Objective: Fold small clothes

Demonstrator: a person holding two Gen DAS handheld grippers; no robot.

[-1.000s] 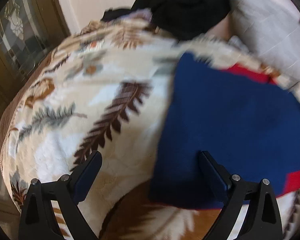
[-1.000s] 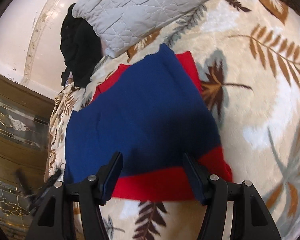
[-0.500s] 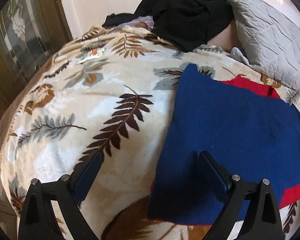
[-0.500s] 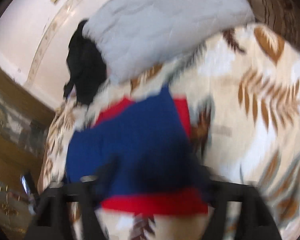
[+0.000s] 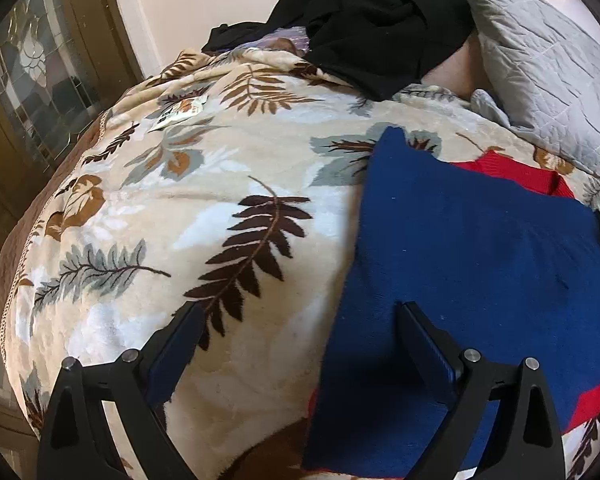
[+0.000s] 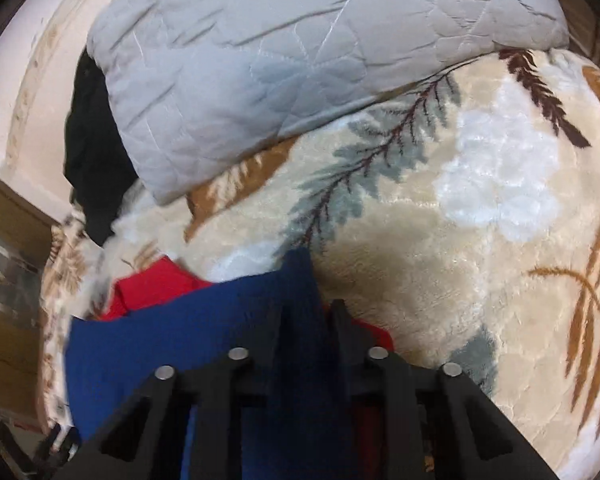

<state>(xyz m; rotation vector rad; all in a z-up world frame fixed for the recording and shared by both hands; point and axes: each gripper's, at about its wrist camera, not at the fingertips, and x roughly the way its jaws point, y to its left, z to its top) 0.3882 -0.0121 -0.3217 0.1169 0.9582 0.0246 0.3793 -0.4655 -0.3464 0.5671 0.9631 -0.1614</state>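
Blanket (image 5: 228,184) to the left of the garment (image 5: 480,264): broad bare stretch, open to a gripper. Far edge blocked by black clothes (image 5: 372,20) piled against the wall (image 5: 204,4). Grey pillow (image 6: 300,56) overhangs the blanket's far side, just beyond the garment's corner. Right of the garment, bare blanket (image 6: 480,240) runs clear. Cabinet (image 5: 32,92) bounds the left side.
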